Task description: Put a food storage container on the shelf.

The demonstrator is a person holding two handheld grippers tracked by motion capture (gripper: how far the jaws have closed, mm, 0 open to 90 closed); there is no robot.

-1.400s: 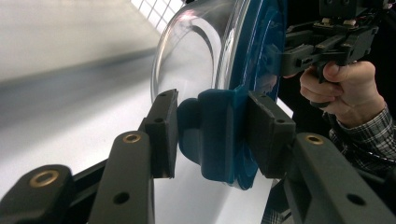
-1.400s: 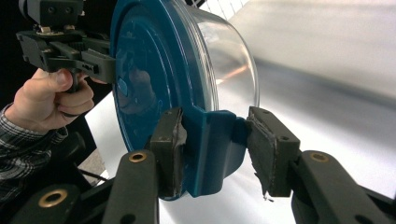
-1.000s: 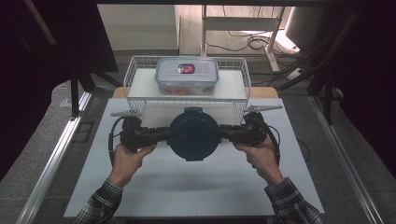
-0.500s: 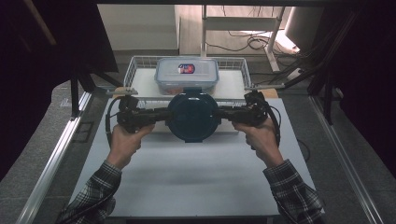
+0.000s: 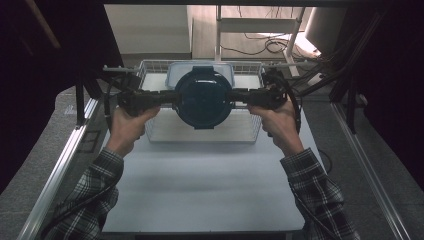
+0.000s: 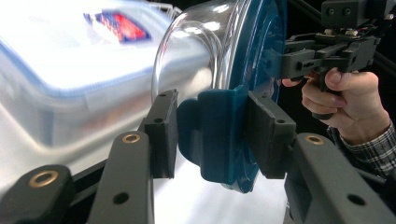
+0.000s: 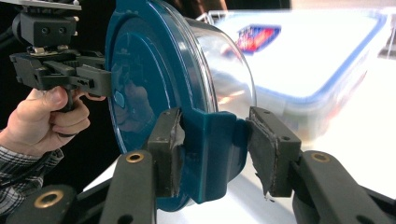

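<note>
Two grippers, both clamped: left gripper (image 5: 167,97) pinches the left latch tab of the round container (image 5: 203,97), right gripper (image 5: 239,96) pinches the right tab. In left gripper view the pads (image 6: 268,133) bracket the teal tab w/ a slight gap on one side; in right gripper view the pads (image 7: 170,149) sit tight on it. We see the container's teal lid up, clear bowl under, held off the table (image 5: 200,190), long axis of the grip running left-right. It hangs over the wire basket (image 5: 252,132), just near of the rectangular lidded box (image 5: 172,75) at the far end. Both hands equally near; we'd judge next move is down into the basket's near part, keeping level.
</note>
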